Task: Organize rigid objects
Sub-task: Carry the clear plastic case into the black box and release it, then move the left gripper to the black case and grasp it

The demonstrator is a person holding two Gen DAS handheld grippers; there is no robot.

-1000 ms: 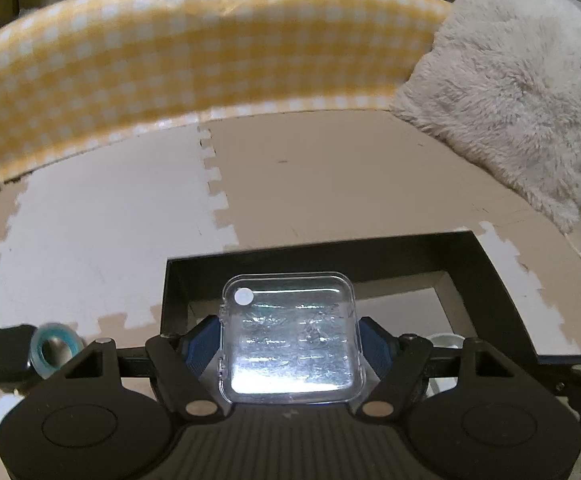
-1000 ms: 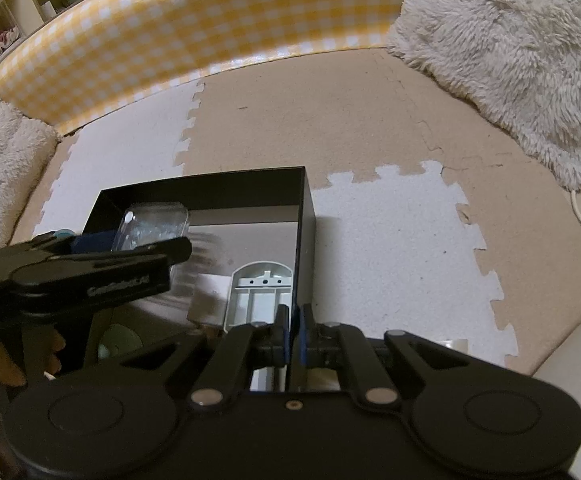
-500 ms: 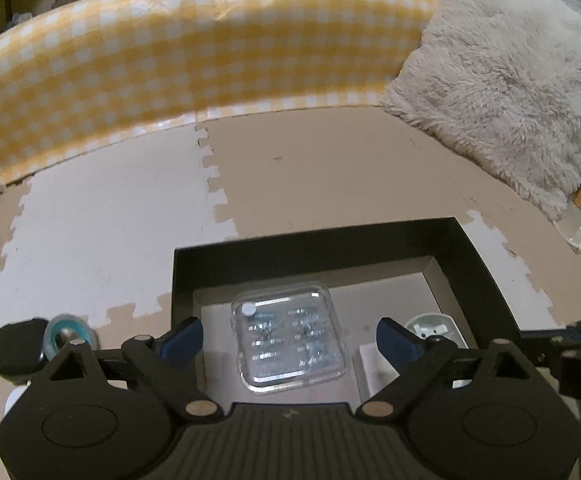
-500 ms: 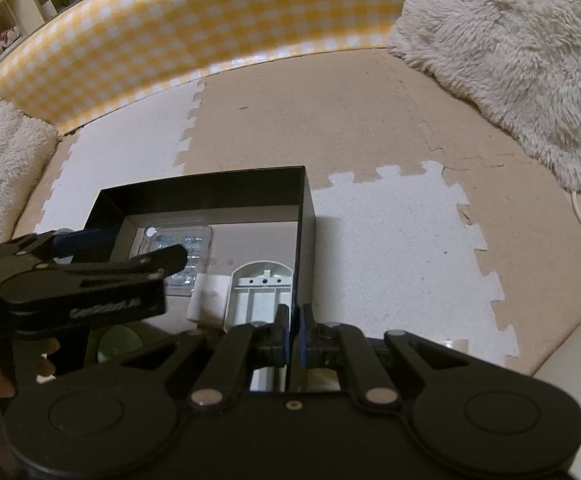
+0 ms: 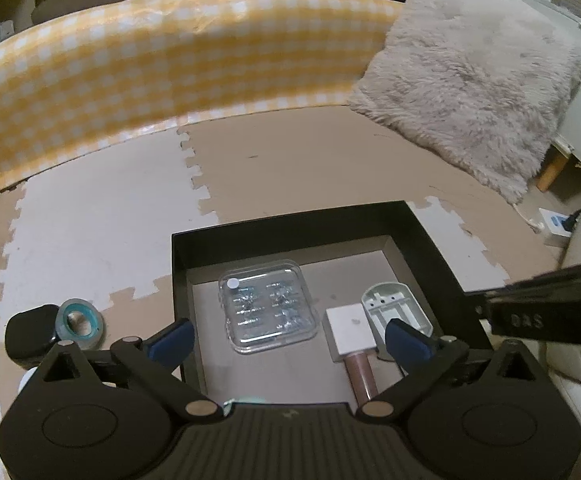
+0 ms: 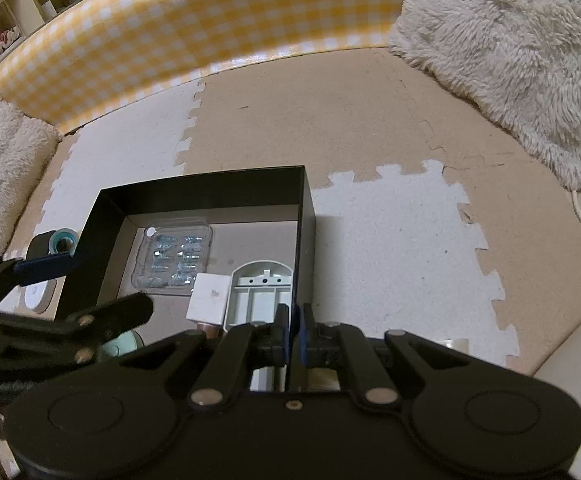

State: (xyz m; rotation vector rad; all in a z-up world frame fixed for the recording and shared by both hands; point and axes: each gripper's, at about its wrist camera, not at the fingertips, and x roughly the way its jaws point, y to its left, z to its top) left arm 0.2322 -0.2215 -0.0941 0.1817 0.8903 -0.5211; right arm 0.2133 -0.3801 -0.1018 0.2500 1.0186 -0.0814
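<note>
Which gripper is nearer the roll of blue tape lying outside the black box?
Left. The left gripper hangs open over the box's left side, beside the blue tape. The right gripper is shut on the black box at its far right wall.

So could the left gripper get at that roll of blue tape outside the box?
Probably yes: the tape lies on the mat beside the box, uncovered, and the left gripper is open and empty nearby.

Near edge of black box (image 5: 278, 222) hidden behind left gripper (image 5: 288, 338) body. Pale teal item (image 6: 124, 344) mostly covered, unidentifiable. Copper-coloured cylinder (image 5: 360, 376) lower end cut off. Clear case (image 5: 268, 308) contents too small to identify.
</note>
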